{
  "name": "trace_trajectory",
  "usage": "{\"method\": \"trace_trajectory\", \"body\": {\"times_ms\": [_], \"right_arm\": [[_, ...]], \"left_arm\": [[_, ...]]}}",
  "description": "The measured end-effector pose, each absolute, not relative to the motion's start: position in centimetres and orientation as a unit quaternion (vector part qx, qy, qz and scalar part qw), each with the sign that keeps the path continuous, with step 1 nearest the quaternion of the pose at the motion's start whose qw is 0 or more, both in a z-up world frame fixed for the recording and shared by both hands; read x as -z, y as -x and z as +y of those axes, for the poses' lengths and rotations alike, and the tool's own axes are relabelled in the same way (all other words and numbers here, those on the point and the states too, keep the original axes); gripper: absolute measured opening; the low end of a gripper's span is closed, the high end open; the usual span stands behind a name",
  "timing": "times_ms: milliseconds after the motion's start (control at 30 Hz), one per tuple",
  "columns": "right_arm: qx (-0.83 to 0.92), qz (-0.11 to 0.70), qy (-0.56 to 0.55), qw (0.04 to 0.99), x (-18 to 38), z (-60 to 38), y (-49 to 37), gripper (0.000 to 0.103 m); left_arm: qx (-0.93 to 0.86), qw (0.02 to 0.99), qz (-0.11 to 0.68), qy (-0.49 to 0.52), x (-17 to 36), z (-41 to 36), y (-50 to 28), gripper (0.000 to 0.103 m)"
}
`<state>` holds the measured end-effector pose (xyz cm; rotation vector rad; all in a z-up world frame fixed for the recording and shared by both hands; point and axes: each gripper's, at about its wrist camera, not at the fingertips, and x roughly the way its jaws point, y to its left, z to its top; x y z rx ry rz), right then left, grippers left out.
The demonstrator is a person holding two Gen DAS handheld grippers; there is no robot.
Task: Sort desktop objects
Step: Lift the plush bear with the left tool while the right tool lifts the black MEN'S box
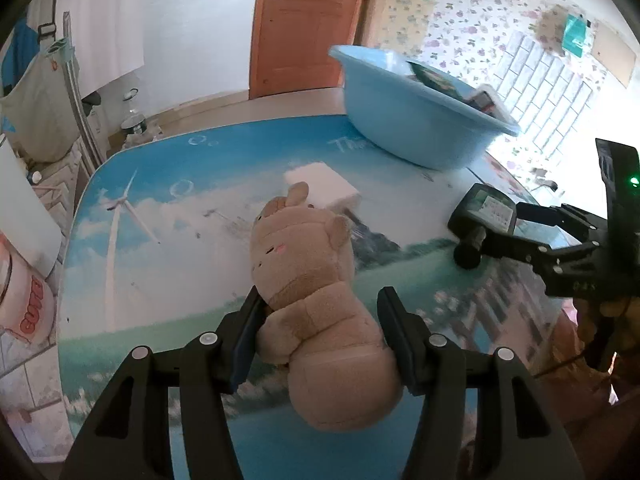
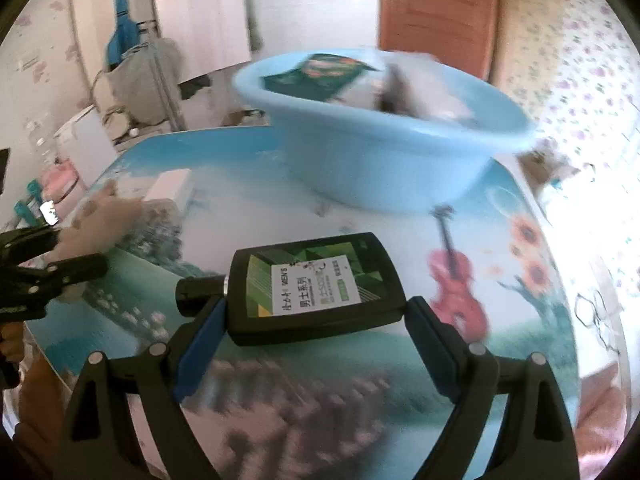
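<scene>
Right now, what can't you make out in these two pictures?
- Basin contents: in the right wrist view, motion blur smears the items in the blue basin; only a green packet reads.
- Left wrist view: the basin's wall hides most of what it holds.
- White box: partly behind the plush bear.
- Black bottle: small label print is illegible.

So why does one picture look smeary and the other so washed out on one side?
Right wrist view: motion blur smears the blue basin and the printed tablecloth, while the black bottle between the right tongs stays sharp. Left wrist view: crisper, plush toy clear, but window glare bleaches the right side. Both views bend straight edges, fisheye style.
</scene>
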<state>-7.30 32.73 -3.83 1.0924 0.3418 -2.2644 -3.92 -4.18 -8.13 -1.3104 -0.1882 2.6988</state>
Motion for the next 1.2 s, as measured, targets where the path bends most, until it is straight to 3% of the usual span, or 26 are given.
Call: {"method": "trace_trajectory", "body": {"times_ms": [633,900,1200], "right_arm": [[0.879,0.083,-0.423,0.203,3.9,41.3,6.1,0.09],[0.868,0.104,-0.44,0.207,4.3,40.4,5.0,0.091],[0.867,0.129,-0.423,0.23,5.2,39.7,4.9,0.094]], "left_arm": [[-0.889,0.117,-0.002,0.443,9.1,3.3,3.3,0.059],[-0.895,0.105,0.025,0.432,9.8,4.4,3.7,0.091],[-0.902,0.093,0.028,0.421,10.3,4.7,3.9,0.103]]}}
